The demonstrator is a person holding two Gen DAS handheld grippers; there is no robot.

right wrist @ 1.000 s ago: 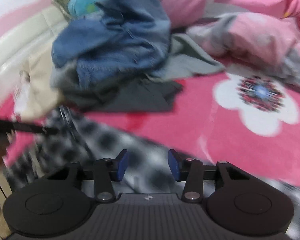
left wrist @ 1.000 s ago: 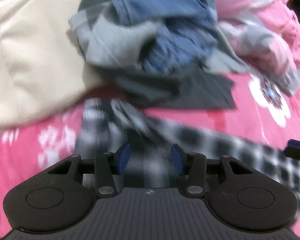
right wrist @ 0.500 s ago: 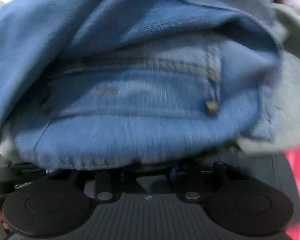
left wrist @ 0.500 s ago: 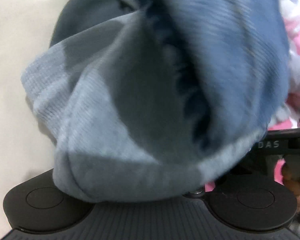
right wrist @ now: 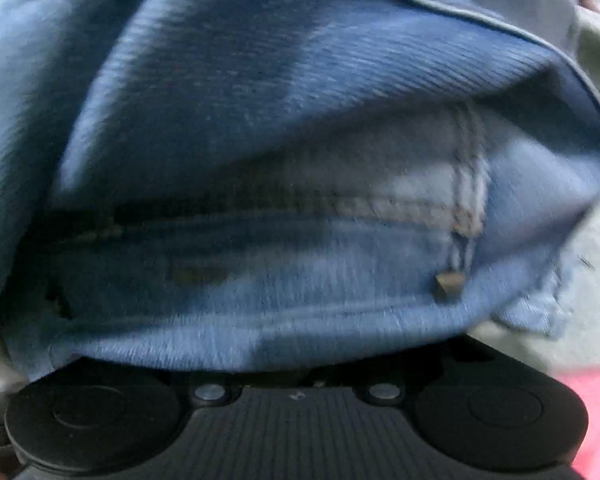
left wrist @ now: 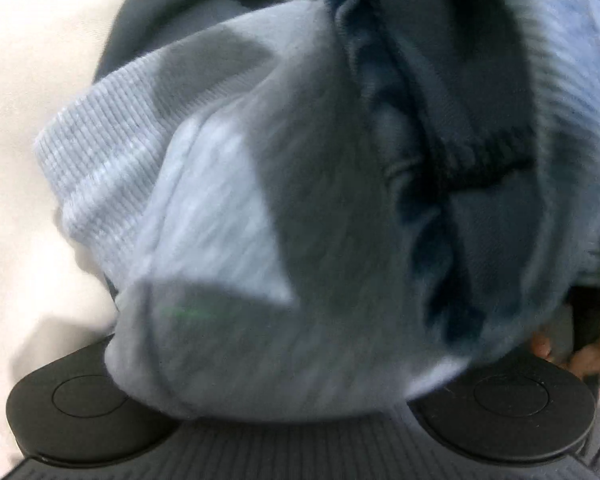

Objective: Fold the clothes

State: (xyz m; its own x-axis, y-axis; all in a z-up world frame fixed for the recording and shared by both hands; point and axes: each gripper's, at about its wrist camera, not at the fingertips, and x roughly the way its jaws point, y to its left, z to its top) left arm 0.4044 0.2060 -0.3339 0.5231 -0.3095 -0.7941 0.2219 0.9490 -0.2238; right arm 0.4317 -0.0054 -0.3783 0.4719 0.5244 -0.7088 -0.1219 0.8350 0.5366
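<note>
The left gripper (left wrist: 300,412) is buried under a grey knitted garment (left wrist: 236,216); the right gripper (right wrist: 296,372) is covered by blue jeans (right wrist: 284,152) heaped just beyond it. Whether either is clenched cannot be told.

A pale grey garment (left wrist: 236,208) with darker grey patches and a ribbed band lies against cream cloth (left wrist: 32,92). The jeans (right wrist: 300,160) are mid-blue denim with paler stitched seams, beside grey-green fabric (right wrist: 592,280) and a pink cover (right wrist: 596,408).
</note>
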